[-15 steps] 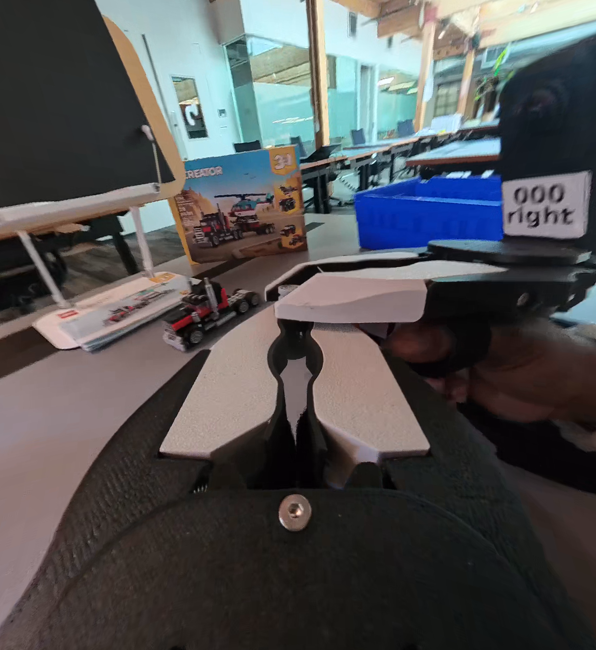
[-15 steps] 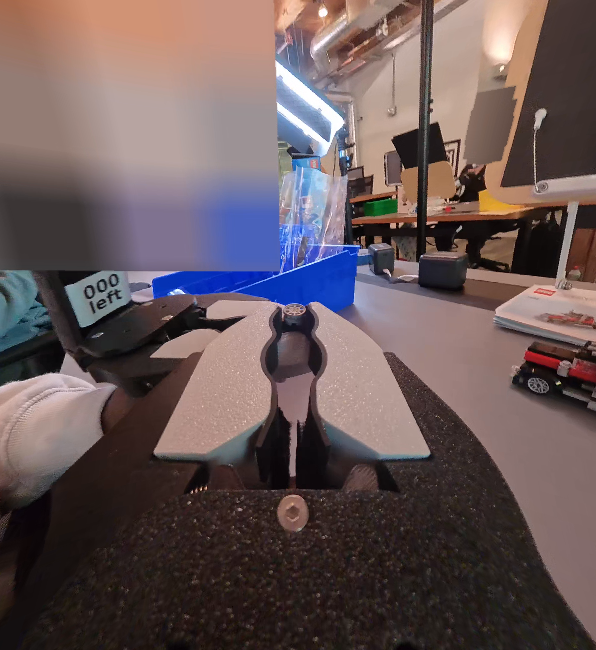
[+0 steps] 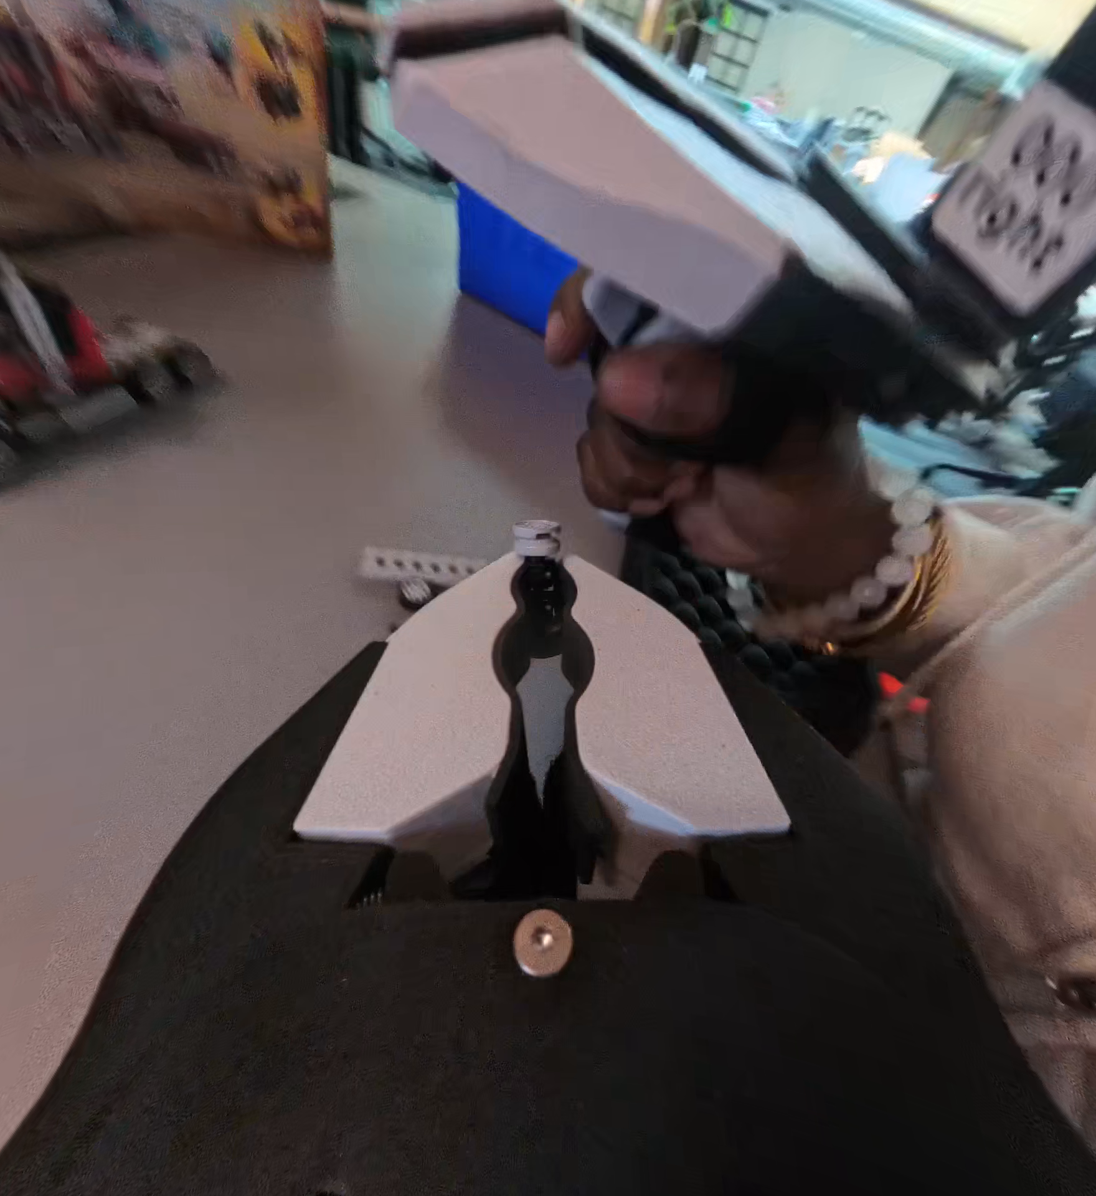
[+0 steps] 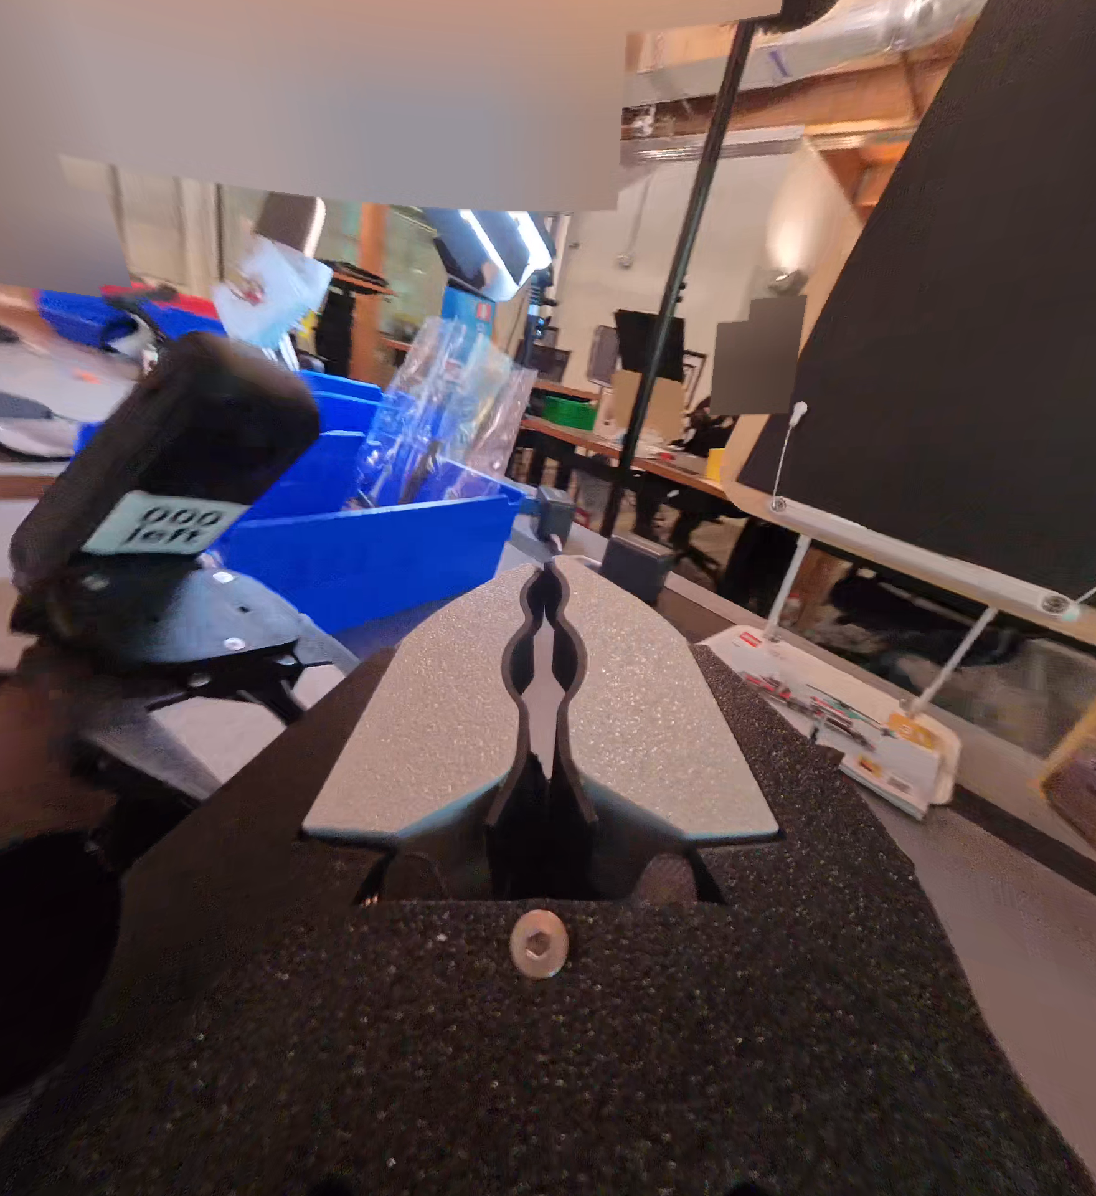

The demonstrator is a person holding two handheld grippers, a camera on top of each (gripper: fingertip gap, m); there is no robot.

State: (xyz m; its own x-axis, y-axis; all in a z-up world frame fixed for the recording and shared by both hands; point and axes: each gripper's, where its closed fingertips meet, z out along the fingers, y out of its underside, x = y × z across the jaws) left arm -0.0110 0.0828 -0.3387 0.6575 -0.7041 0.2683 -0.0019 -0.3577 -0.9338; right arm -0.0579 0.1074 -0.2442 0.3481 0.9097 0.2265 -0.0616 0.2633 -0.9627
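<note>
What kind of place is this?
Probably a shared office or workshop: rows of desks behind, blue parts bins, a toy truck and building-set box on a grey table.

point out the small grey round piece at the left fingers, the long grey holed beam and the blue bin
small grey round piece (image 3: 537, 540): left wrist view, its side
long grey holed beam (image 3: 413, 564): left wrist view, mid-length
blue bin (image 4: 364, 563): right wrist view, front wall
</note>
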